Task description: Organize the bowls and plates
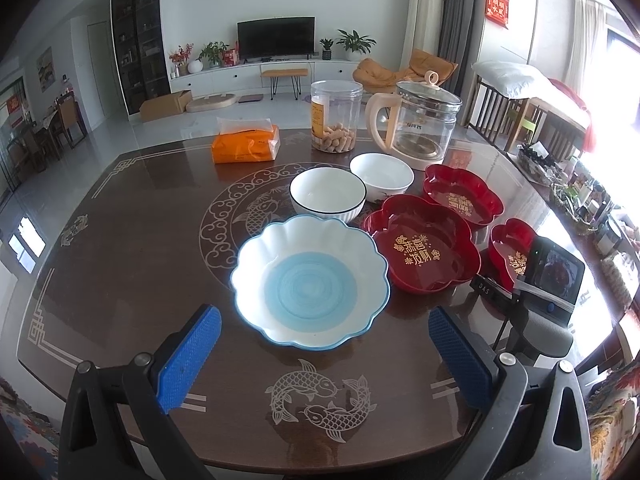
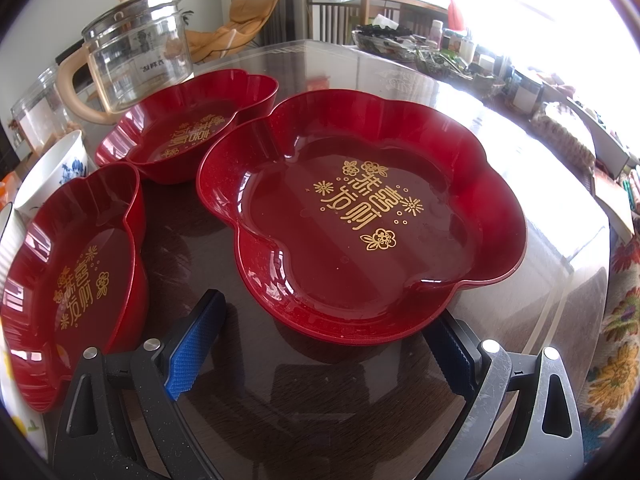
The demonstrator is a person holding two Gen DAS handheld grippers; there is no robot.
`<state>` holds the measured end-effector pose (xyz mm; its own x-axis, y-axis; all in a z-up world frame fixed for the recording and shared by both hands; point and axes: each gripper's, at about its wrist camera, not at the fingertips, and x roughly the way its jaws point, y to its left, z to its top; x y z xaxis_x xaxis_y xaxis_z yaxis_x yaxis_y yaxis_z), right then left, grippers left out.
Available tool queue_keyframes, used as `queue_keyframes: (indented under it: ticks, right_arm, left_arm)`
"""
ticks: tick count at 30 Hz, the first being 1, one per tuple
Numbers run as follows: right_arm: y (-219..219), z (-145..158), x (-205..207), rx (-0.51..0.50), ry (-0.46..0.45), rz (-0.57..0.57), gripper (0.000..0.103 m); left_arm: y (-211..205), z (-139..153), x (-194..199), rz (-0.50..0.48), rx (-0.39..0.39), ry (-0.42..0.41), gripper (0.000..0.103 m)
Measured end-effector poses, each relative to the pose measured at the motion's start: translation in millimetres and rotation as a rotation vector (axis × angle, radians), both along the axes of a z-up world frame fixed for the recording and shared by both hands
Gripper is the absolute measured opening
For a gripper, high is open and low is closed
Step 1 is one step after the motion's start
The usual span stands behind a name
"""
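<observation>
Fingers spread on both grippers; red flower-shaped plate point(image 2: 360, 216) bears gold characters, scalloped bowl point(image 1: 310, 282) blue-centred.

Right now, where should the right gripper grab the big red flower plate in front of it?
Probably the near rim of the red flower-shaped plate, coming from the front. The thin wall flares upward, and the open right gripper already faces it, one finger inside, one outside.

Left gripper point(image 1: 325, 356), right gripper point(image 2: 320, 344) — jaws wide (empty).

Right hand-held gripper point(image 2: 320, 354) open before red plate point(image 2: 360, 216).
</observation>
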<state>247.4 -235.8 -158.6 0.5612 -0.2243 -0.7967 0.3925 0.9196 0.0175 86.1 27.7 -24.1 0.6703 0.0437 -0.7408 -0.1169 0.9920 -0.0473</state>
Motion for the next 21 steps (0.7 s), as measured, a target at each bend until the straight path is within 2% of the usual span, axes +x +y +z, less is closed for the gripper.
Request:
queue_keyframes:
  ticks: [21]
  right_arm:
    - [0.0, 0.0, 0.0, 0.000, 0.000, -0.001, 0.097]
  left_arm:
    - [3.2, 0.8, -1.9, 0.013, -0.005, -0.004, 0.103]
